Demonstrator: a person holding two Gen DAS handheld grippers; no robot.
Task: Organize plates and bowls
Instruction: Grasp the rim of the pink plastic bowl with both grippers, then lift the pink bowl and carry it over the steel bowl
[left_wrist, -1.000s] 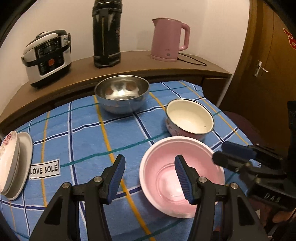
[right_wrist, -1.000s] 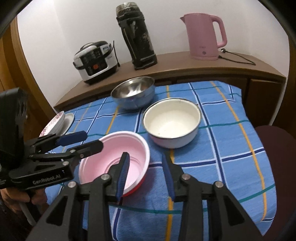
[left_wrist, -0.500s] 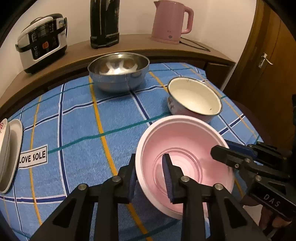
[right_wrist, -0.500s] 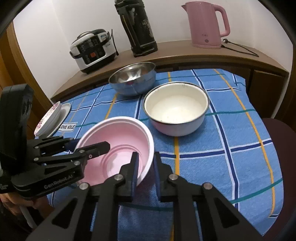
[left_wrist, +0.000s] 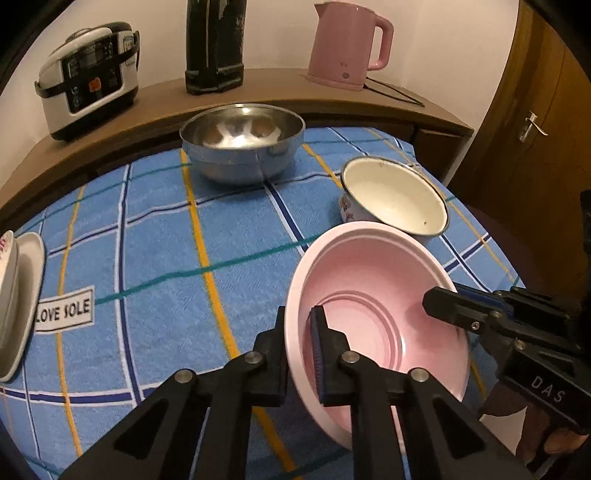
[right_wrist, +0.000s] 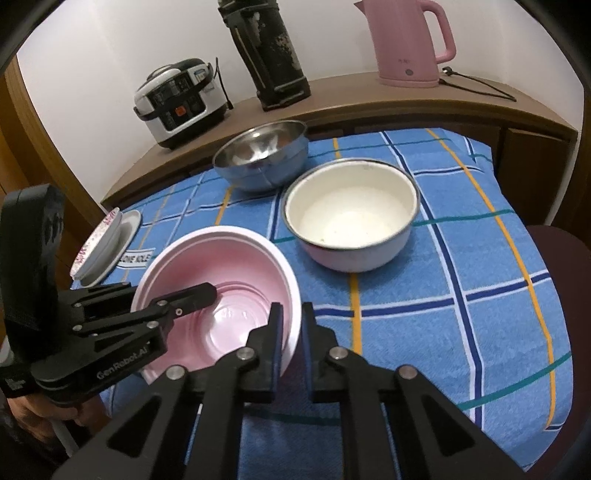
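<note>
While clamped by both jaws: pink bowl (left_wrist: 373, 295).

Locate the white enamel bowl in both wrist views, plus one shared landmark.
Left wrist: white enamel bowl sits right of centre, just behind the pink bowl.
Right wrist: white enamel bowl sits centre, up and right of the pink bowl.
Shared landmark: steel bowl, behind both.

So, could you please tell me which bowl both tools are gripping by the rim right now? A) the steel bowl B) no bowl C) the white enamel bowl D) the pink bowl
D: the left tool and the right tool each pinch the pink bowl by its rim on opposite sides.
</note>
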